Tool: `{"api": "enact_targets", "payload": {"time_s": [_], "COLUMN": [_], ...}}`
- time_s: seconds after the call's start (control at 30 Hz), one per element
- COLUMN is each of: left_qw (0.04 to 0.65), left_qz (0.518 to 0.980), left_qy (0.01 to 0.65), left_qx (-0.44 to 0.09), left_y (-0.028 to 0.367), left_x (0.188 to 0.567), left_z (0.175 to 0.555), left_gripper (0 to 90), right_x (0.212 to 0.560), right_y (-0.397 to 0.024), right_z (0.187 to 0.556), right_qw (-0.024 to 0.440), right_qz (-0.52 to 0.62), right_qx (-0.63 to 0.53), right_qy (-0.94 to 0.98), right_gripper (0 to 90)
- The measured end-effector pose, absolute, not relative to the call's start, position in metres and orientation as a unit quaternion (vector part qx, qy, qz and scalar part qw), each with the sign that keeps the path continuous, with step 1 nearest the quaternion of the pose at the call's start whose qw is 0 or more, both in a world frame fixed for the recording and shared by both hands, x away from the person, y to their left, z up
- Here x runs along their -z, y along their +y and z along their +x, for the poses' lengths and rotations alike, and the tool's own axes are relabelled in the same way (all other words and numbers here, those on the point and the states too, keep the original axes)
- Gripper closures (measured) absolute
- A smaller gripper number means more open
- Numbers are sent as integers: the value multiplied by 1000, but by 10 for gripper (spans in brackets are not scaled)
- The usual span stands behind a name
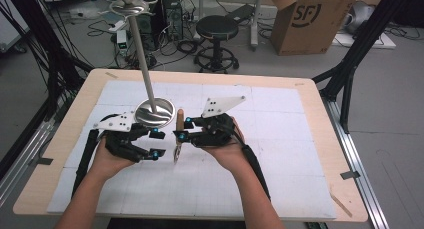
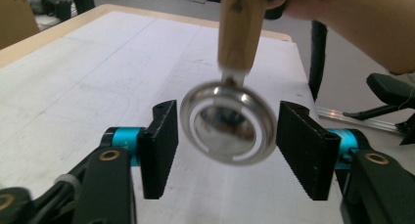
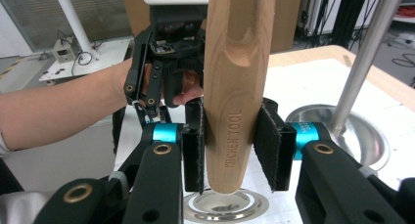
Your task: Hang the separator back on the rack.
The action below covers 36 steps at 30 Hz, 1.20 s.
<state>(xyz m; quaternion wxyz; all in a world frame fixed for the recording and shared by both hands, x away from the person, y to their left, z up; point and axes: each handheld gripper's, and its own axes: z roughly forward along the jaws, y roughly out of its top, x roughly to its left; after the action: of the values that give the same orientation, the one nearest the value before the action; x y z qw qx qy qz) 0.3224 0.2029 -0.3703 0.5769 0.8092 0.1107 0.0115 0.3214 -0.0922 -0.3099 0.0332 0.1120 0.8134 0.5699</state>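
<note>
Tool (image 3: pixel 238 87) is a wooden-handled kitchen utensil with a round metal head (image 2: pixel 228 123); handle reads "KITCHEN TOOL". I see it held off the table (image 1: pixel 310 139), handle up, head down, roughly mid-table between my 2 grippers.

Right gripper (image 3: pixel 234 150): both pads clamped on the wooden handle near its lower end, firm contact on each side. In the high view it sits right of the tool (image 1: pixel 178 134), the person's hand under it.

Left gripper (image 2: pixel 229 148): jaws apart, 1 each side of the metal head, gap visible on both sides, no contact. In the high view it sits just left of the tool (image 1: pixel 158 142).

Behind the left gripper: shiny round stand base (image 1: pixel 154 111) with a pole rising from it, close to the tool's handle but not touching as far as I can tell.
</note>
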Motion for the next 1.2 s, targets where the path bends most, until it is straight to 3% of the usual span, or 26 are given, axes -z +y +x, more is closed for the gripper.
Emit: {"api": "enact_targets", "payload": {"time_s": [0.67, 1.2], "left_qw": [584, 585], "left_qz": [792, 789], "left_qy": [170, 181], "left_qx": [-42, -44], "left_y": [250, 260], "left_x": [364, 362], "left_z": [326, 325], "left_gripper": [134, 73], "right_x": [266, 220], "right_y": [-101, -88], "right_z": [350, 379], "right_qw": [36, 56], "right_qz": [126, 122], "right_qx": [-546, -532], "right_qy": [827, 836], "right_gripper": [666, 666]}}
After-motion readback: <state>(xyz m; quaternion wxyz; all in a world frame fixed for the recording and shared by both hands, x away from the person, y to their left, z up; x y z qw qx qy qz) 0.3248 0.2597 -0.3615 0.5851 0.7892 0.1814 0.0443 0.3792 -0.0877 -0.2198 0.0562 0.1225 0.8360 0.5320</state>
